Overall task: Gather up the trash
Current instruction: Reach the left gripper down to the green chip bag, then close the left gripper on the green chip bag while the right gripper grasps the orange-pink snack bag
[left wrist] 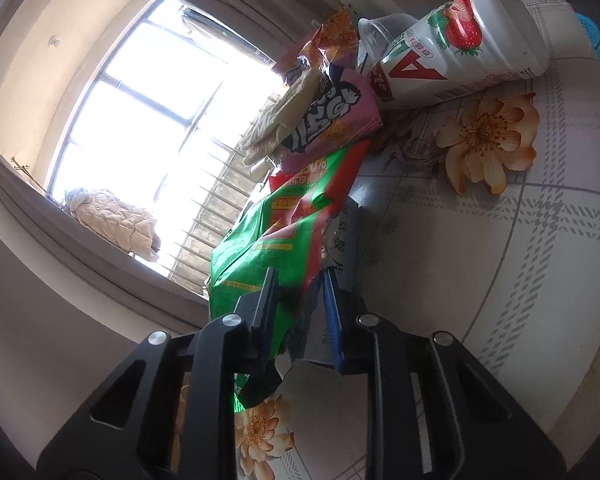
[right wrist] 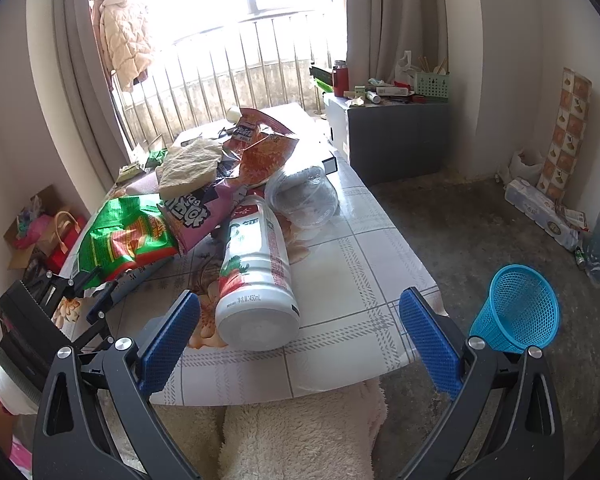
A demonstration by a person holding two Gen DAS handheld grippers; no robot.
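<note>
Left wrist view first: the left gripper (left wrist: 298,280) has its jaws clamped on the lower edge of the crinkly green and red foil snack bag (left wrist: 276,236), black finger on one side, blue pad on the other, with the foil pinched between. Past the green bag sits a pink snack packet with bold black lettering (left wrist: 336,116), a beige crumpled paper wad (left wrist: 278,114) resting on top of it. Beyond that packet lies a white plastic drink bottle with a strawberry label (left wrist: 456,56), on its side on the worktop (left wrist: 500,240), which wears a floral, grid-patterned cloth. A clear plastic cup (left wrist: 380,34) lies just beside the bottle.

Over to the right wrist view: the right gripper (right wrist: 300,332) hangs with jaws spread wide and nothing in them, the white bottle (right wrist: 256,272) lying between and just beyond the blue pads. Left of the bottle, the green bag (right wrist: 124,236) sits at the worktop's (right wrist: 360,280) edge with the left gripper (right wrist: 96,284) pinching its near corner. Behind the bottle are an orange-red foil bag (right wrist: 264,144) and a clear cup (right wrist: 304,196). Right of the bottle, off the worktop and down on the floor, stands a blue mesh plastic basket (right wrist: 516,308).
</note>
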